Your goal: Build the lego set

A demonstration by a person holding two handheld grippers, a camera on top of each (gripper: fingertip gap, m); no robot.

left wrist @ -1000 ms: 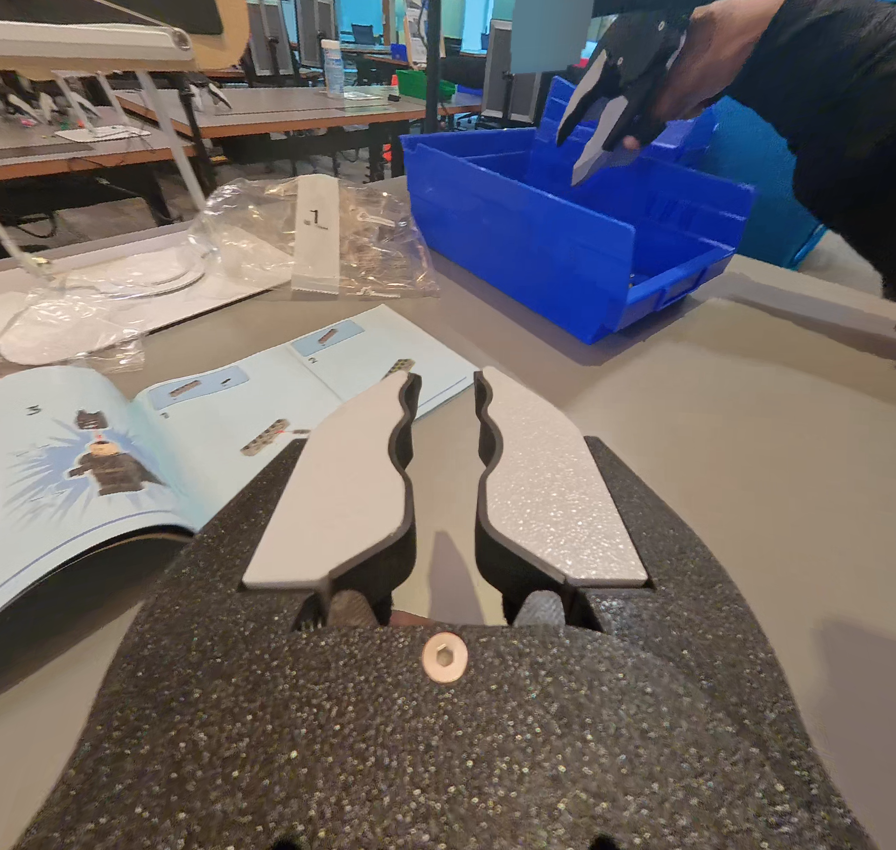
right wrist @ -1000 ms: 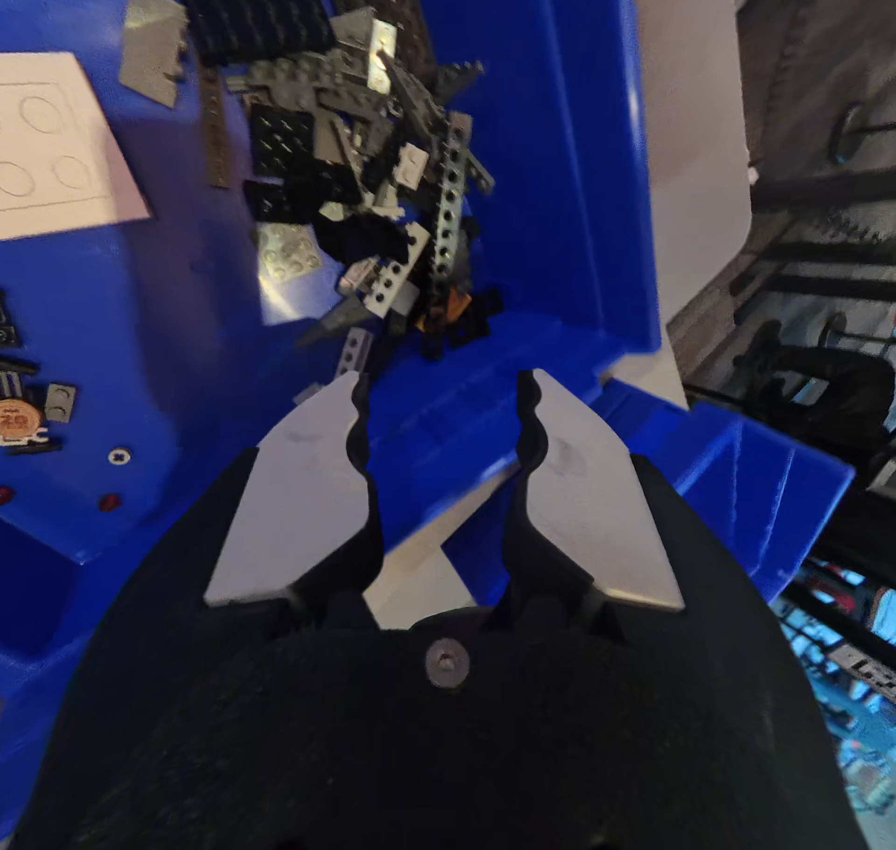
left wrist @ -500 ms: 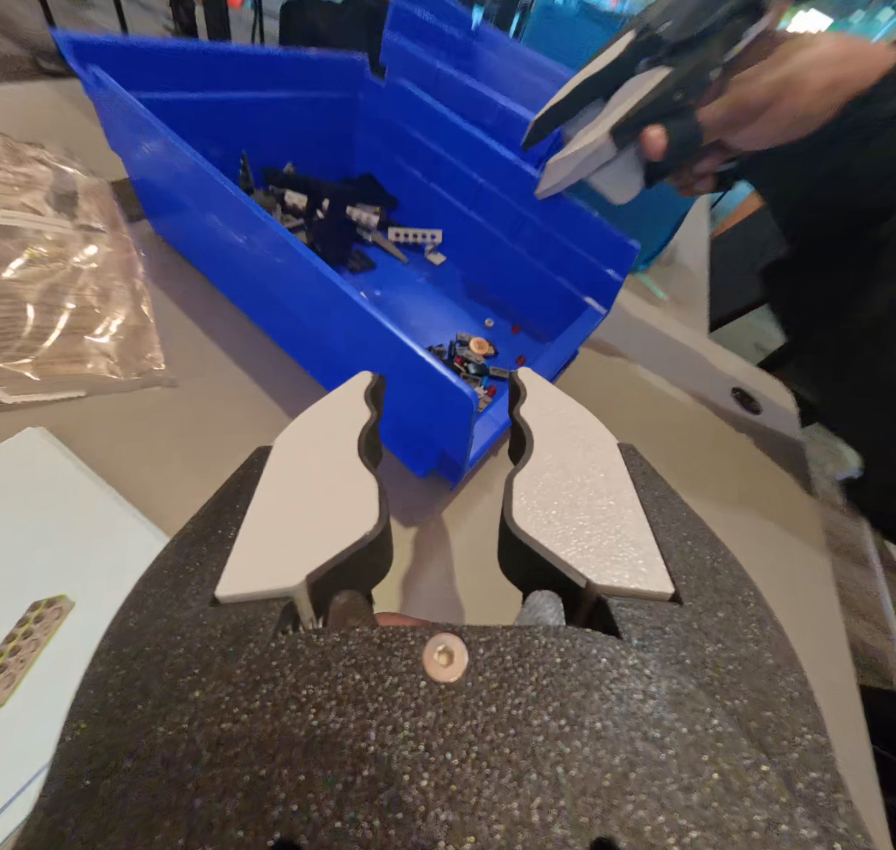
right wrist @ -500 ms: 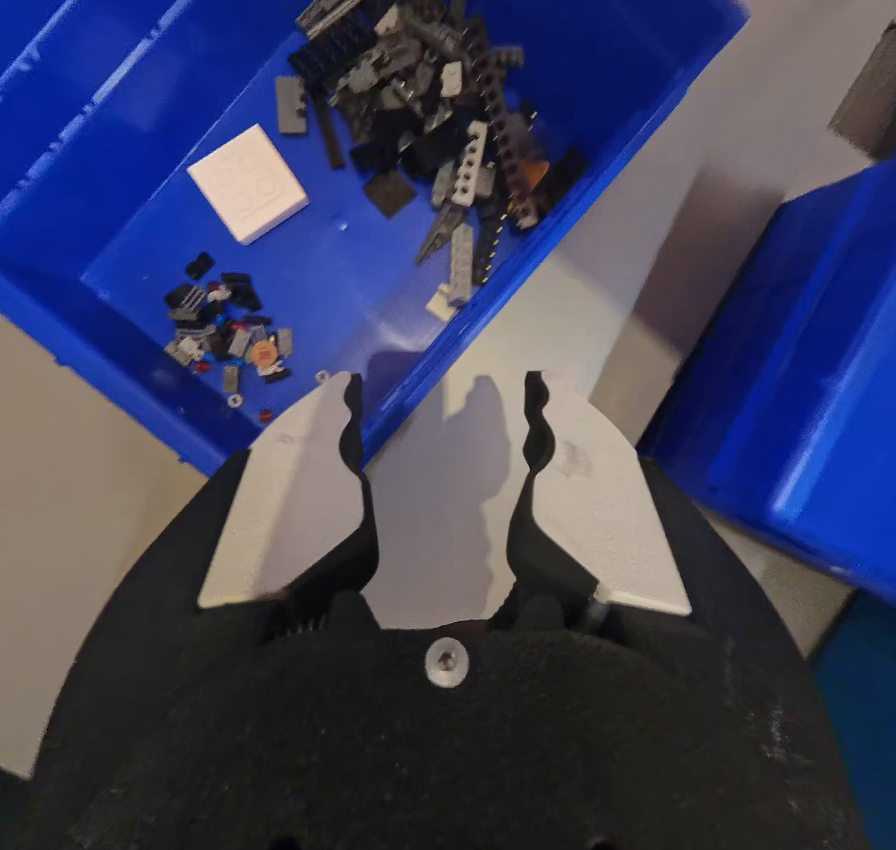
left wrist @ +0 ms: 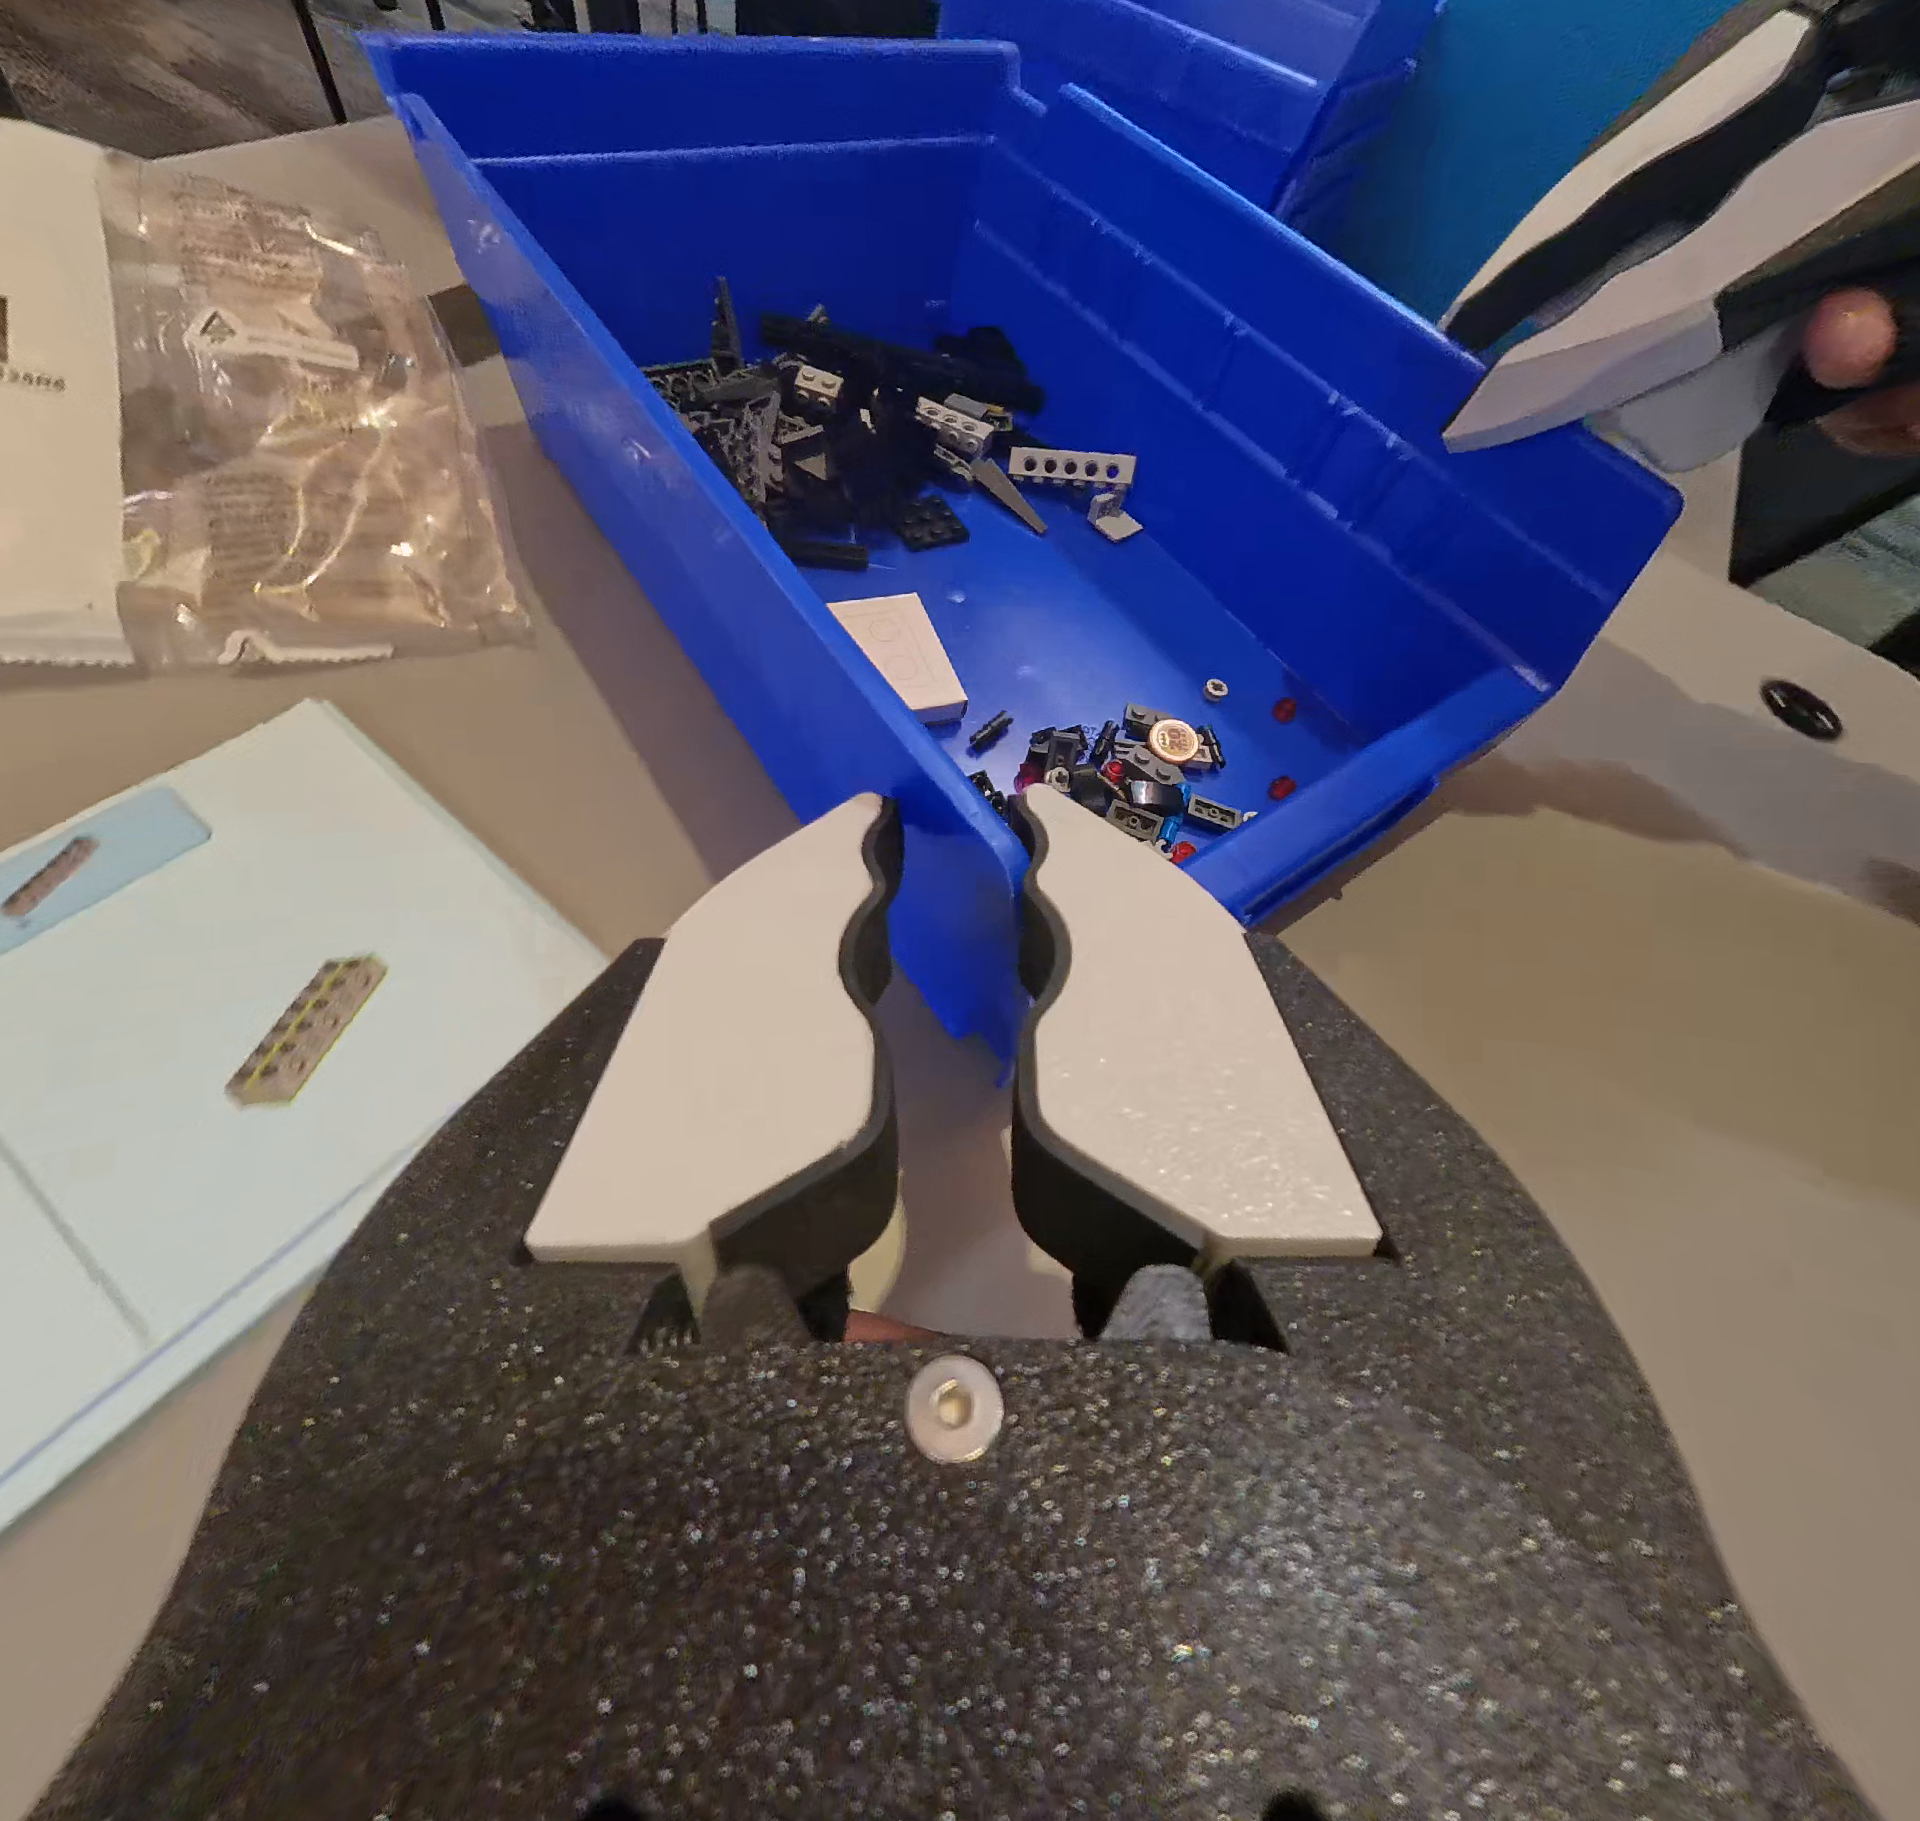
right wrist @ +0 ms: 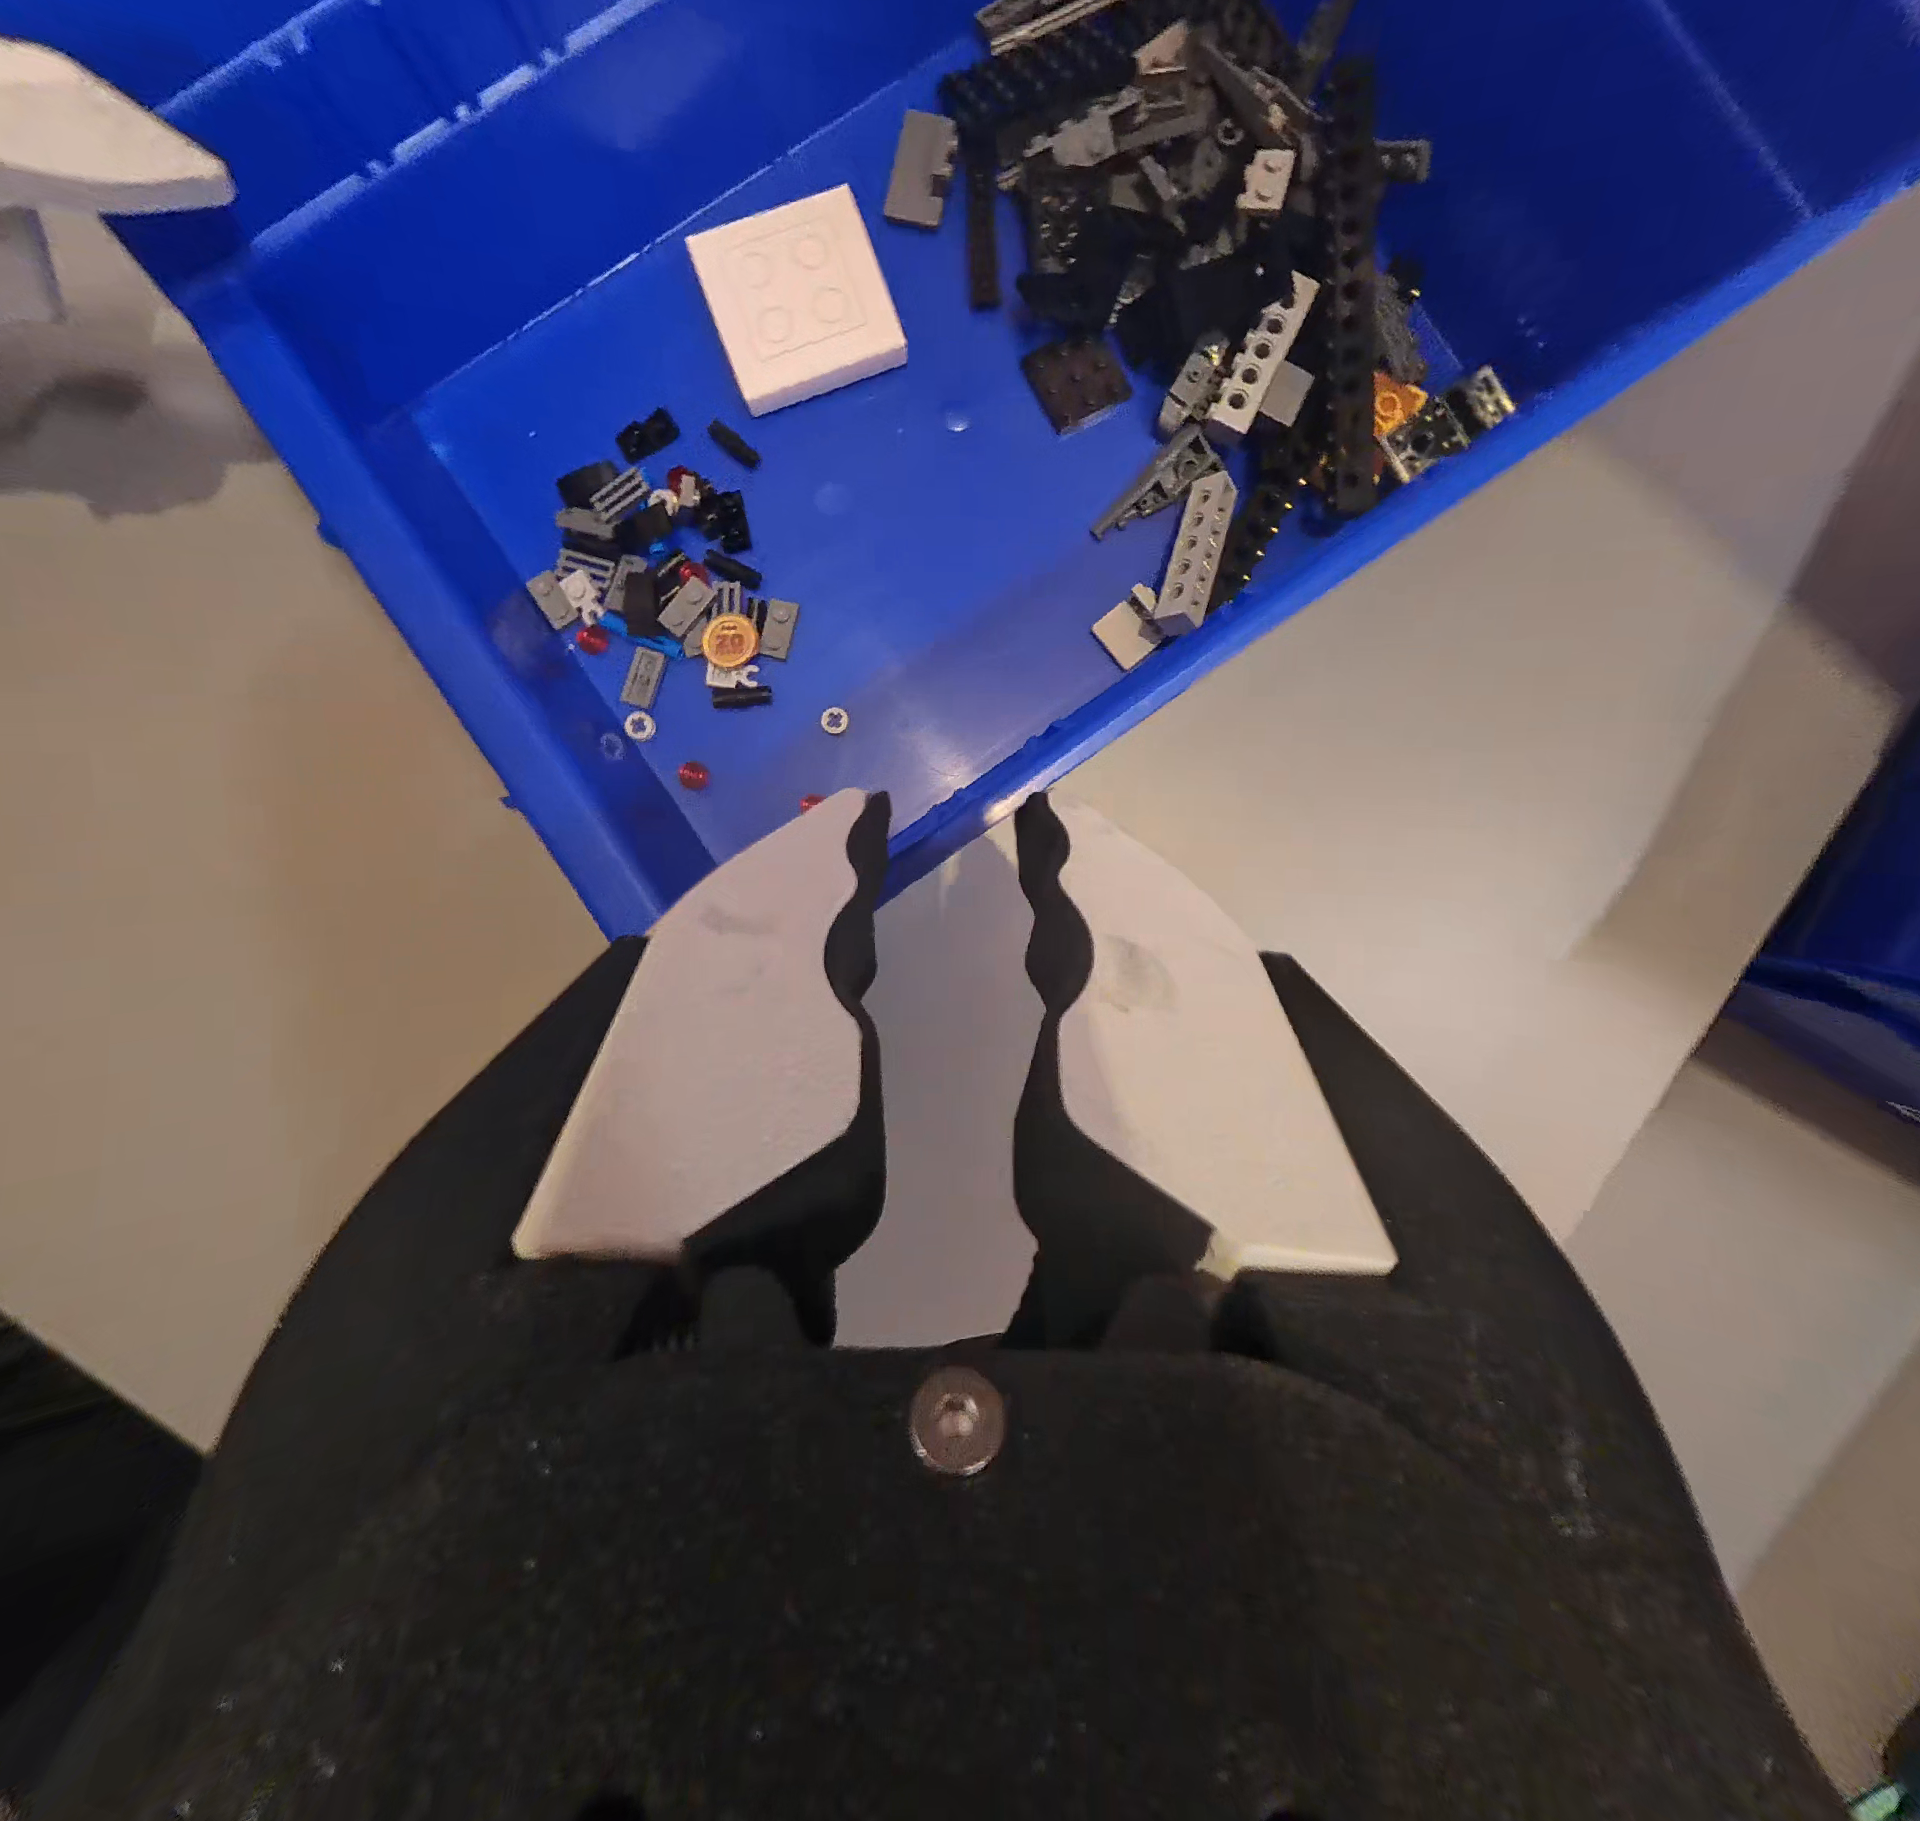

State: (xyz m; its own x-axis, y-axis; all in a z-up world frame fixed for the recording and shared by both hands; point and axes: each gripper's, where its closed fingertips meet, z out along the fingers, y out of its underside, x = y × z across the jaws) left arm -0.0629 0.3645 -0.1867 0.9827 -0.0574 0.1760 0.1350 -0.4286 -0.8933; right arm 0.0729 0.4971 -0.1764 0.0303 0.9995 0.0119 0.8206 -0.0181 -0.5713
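Note:
A blue bin (left wrist: 727, 244) stands on the grey table and holds a pile of black and grey bricks (left wrist: 862, 421), a white square plate (left wrist: 904, 649) and a cluster of small parts (left wrist: 1143, 763). My left gripper (left wrist: 956, 815) straddles the bin's near corner, and both pads press on the blue wall. My right gripper (right wrist: 956, 810) hovers over the bin's rim (right wrist: 1195, 691) with its jaws narrow and nothing between them. It also shows in the left wrist view (left wrist: 1455, 379), above the bin's far wall. The pile (right wrist: 1195, 213), plate (right wrist: 795, 311) and small parts (right wrist: 665, 566) lie ahead of it.
An open light-blue instruction booklet (left wrist: 208, 992) lies at the left on the table. A clear plastic bag (left wrist: 291, 421) lies behind it. A second blue bin (left wrist: 1195, 36) stands behind the first and shows at the right edge of the right wrist view (right wrist: 1849, 940). The grippers' ends are close to 20 centimetres from one another.
My left gripper swung from the booklet to the bin, opened, then closed on the bin's corner. My right gripper drew back over the rim and its jaws narrowed on nothing.

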